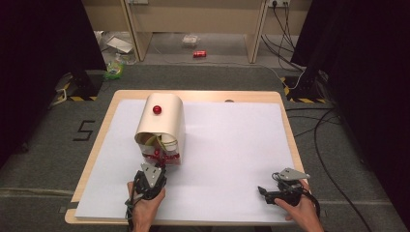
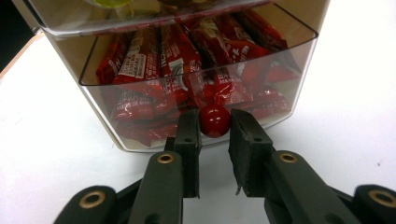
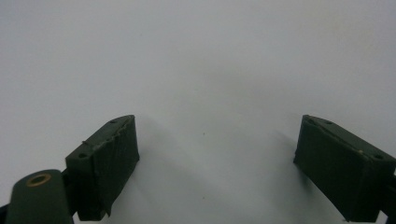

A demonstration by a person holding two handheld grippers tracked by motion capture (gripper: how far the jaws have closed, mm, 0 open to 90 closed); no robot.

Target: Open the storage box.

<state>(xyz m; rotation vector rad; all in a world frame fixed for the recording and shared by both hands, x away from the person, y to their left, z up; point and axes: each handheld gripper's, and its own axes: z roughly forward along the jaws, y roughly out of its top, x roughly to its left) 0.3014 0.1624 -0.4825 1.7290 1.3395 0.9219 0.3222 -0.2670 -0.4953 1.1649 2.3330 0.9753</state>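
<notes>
A beige box with a rounded top stands on the left half of the table, a red ball knob on its upper face. Its front holds clear drawers. The lower clear drawer is full of red snack bars and sticks out toward me. My left gripper is shut on that drawer's small red knob, one jaw against each side; it sits at the box's front. My right gripper rests at the front right, open over bare white paper.
A white sheet covers most of the wooden table. An upper clear drawer overhangs the lower one. Cables trail on the floor to the right. A red can and litter lie on the floor far behind.
</notes>
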